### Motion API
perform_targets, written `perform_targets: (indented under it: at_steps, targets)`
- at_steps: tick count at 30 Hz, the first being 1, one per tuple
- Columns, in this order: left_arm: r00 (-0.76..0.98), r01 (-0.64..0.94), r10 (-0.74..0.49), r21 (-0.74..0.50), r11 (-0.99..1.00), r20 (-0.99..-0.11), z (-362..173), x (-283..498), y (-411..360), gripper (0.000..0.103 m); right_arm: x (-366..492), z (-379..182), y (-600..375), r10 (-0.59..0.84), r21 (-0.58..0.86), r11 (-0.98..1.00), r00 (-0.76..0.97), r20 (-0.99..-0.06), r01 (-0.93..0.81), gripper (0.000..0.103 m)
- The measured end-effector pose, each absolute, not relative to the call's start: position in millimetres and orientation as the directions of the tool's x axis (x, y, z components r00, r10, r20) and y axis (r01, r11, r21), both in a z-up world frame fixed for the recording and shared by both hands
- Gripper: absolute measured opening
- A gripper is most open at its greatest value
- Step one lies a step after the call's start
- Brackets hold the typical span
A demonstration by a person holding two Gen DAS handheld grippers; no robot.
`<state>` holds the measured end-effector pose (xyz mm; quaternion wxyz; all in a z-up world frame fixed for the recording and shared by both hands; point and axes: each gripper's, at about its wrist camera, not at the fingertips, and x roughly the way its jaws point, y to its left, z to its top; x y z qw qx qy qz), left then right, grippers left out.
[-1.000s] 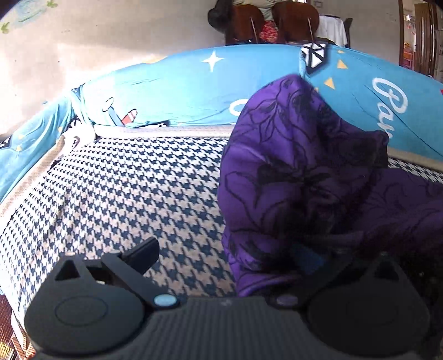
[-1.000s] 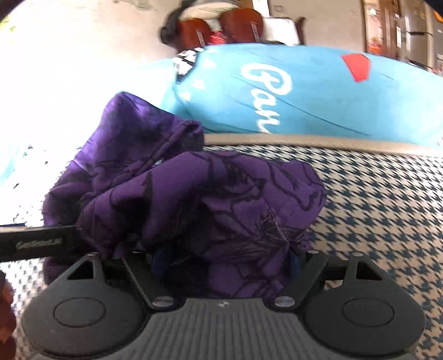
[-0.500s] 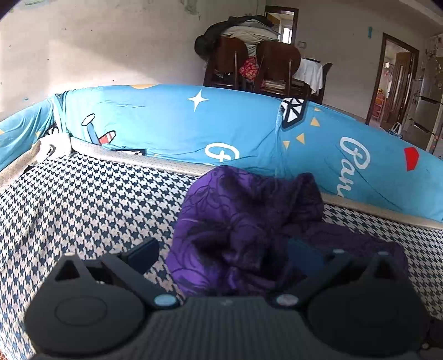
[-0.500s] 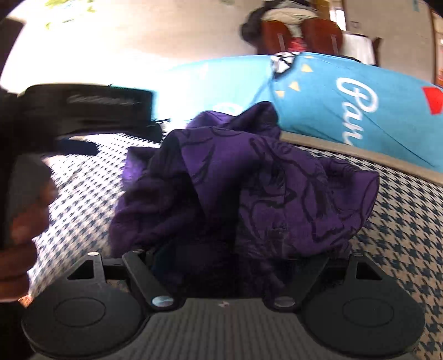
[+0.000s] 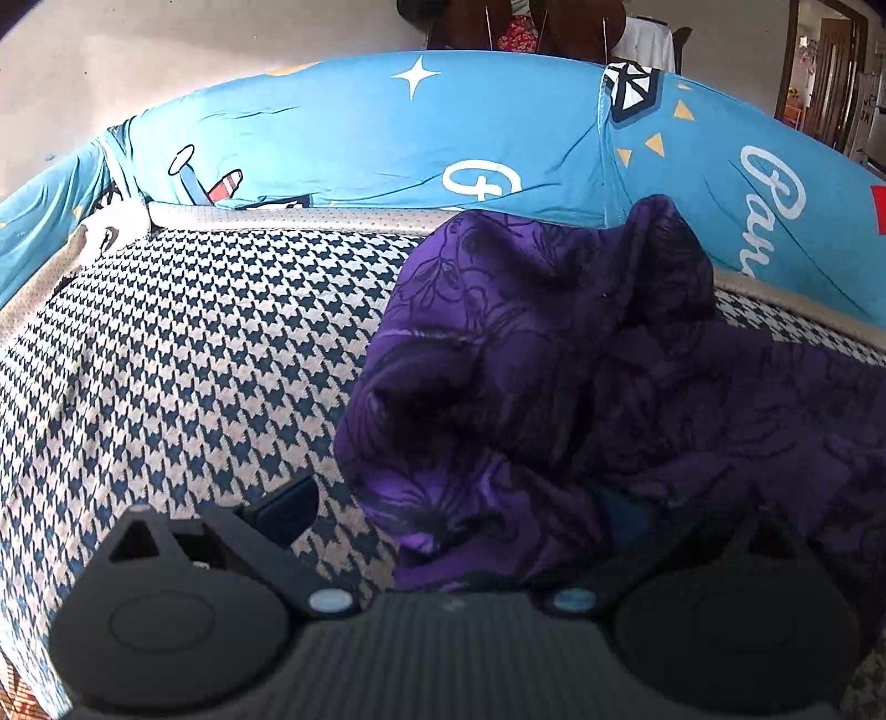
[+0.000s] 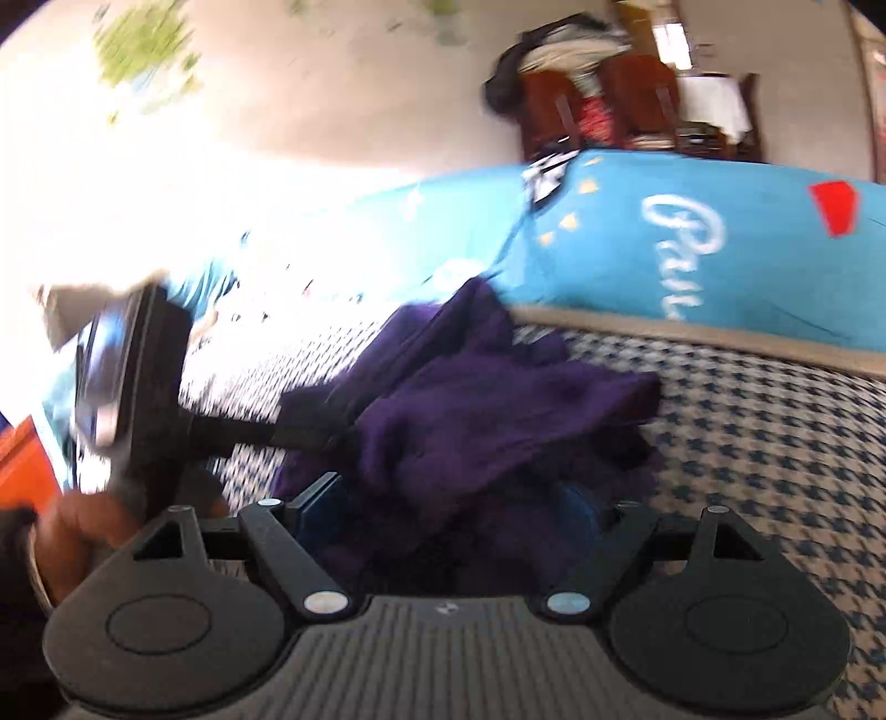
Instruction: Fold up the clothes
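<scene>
Folding barely begun: crumpled purple floral-print garment point(image 5: 554, 387) lay bunched near the back edge of the houndstooth-covered bed point(image 5: 183, 354).
Left gripper point(image 5: 448, 498) open; right gripper point(image 6: 451, 507) opening, cloth between its jaws. No fold visible.

We saw a plain pale wall point(image 5: 166, 66) across the upper left of the left wrist frame, washed out by strong light in the right wrist frame. Below it ran a bright blue cover point(image 5: 343, 138) printed with a white star, triangles and white script, curving across the middle. A houndstooth-patterned surface point(image 5: 183, 343) in dark blue and cream filled the lower left, edged by a beige strip point(image 5: 310, 217). At the top centre stood dark wooden chairs point(image 6: 598, 111) piled with things, a white-clothed table point(image 5: 648, 39) beside them. A wooden doorway point(image 5: 825, 72) showed at upper right.
</scene>
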<state>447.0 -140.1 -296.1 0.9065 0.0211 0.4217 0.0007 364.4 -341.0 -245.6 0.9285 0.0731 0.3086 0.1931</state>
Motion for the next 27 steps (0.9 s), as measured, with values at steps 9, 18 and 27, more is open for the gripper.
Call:
perform_targets:
  at_steps: [9, 18, 27]
  targets:
    - [0.626, 0.065, 0.037, 0.099, 0.993, -0.779, -311.6, 441.6, -140.5, 0.103, 395.2, -262.0, -372.2, 0.386, 0.498, 0.863, 0.743, -0.547, -0.081, 0.086]
    - [0.646, 0.079, -0.004, 0.062, 0.995, -0.763, -301.3, 436.5, -127.2, 0.103, 415.6, -273.7, -337.9, 0.385, 0.486, 0.869, 0.752, -0.536, -0.099, 0.076]
    - [0.718, 0.027, -0.017, 0.003, 1.0, -0.696, -273.7, 436.2, -110.6, 0.103, 402.5, -271.5, -313.0, 0.415, 0.373, 0.897, 0.743, -0.526, -0.237, 0.027]
